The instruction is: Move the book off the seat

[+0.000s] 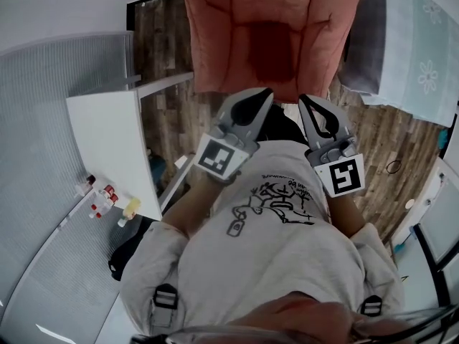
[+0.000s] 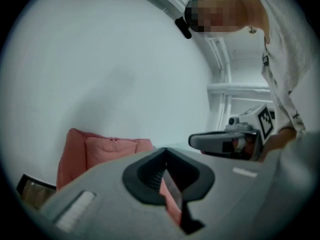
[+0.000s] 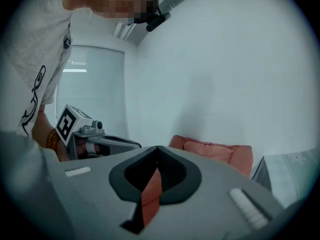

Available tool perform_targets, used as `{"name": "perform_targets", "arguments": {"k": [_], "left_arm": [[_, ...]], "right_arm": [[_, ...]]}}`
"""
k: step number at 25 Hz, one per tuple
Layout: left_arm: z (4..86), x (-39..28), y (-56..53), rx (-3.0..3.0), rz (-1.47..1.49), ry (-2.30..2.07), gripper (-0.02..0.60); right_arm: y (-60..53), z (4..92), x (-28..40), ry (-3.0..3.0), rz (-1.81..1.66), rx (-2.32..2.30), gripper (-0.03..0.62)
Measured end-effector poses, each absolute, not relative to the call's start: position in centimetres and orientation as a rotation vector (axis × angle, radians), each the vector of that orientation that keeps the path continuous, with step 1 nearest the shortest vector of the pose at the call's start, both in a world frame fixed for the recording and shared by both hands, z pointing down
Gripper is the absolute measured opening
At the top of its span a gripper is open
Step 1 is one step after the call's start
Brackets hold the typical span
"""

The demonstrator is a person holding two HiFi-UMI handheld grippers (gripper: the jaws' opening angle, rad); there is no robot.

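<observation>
A dark red book (image 1: 269, 49) lies flat on the seat of a salmon armchair (image 1: 215, 41) at the top of the head view. Both grippers are held side by side in front of the person's chest, pointing at the chair and short of its front edge. My left gripper (image 1: 262, 93) is shut with nothing in it, and so is my right gripper (image 1: 304, 100). In the left gripper view the closed left gripper (image 2: 165, 150) faces the armchair (image 2: 100, 151), with the right gripper (image 2: 225, 141) beside it. From the right gripper (image 3: 157, 147) I see the armchair (image 3: 215, 151) and the left gripper (image 3: 100, 141).
A white table (image 1: 107, 142) stands to the left with small bottles (image 1: 104, 196) on its near end. A bed with a pale blue cover (image 1: 416, 41) is on the right, next to the chair. Wood floor (image 1: 168, 113) lies between table and chair.
</observation>
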State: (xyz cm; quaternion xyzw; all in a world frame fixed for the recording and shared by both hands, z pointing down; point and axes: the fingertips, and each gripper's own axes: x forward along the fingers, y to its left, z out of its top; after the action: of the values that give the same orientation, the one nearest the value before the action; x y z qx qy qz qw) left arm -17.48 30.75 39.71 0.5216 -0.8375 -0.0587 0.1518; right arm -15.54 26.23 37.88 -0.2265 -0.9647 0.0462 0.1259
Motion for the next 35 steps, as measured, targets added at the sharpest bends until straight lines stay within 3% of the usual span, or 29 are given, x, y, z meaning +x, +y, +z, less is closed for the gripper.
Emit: {"name": "perform_targets", "arguments": {"k": [9,11,17,23,35], "left_arm": [[45.4,-20.5,32.3,1.508,-0.170,-2.313,0.003],[46.9,-21.1,32.7,1.507,-0.184,-2.290,0.051],[52.3,-22.4,33.4,1.503,-0.181,-2.242,0.074],[58.9,-23.1,34.8,1.453,-0.192,-2.200,0.083],[74.0,-24.6,34.2,1.415,-0.223,-2.068,0.183]], "right_arm": [[27.3,43.4,-19.0,-2.758,0.105,-0.599,0.006],[27.8,44.7,-19.6,-2.743,0.105,-0.597,0.019],[27.9,49.9,-20.9,-2.682,0.111,-0.570,0.035],[28.3,55.9,-22.0,-2.616,0.109,-0.589,0.082],[28.0,70.7,-24.2,-2.494,0.133,-0.575,0.203]]}}
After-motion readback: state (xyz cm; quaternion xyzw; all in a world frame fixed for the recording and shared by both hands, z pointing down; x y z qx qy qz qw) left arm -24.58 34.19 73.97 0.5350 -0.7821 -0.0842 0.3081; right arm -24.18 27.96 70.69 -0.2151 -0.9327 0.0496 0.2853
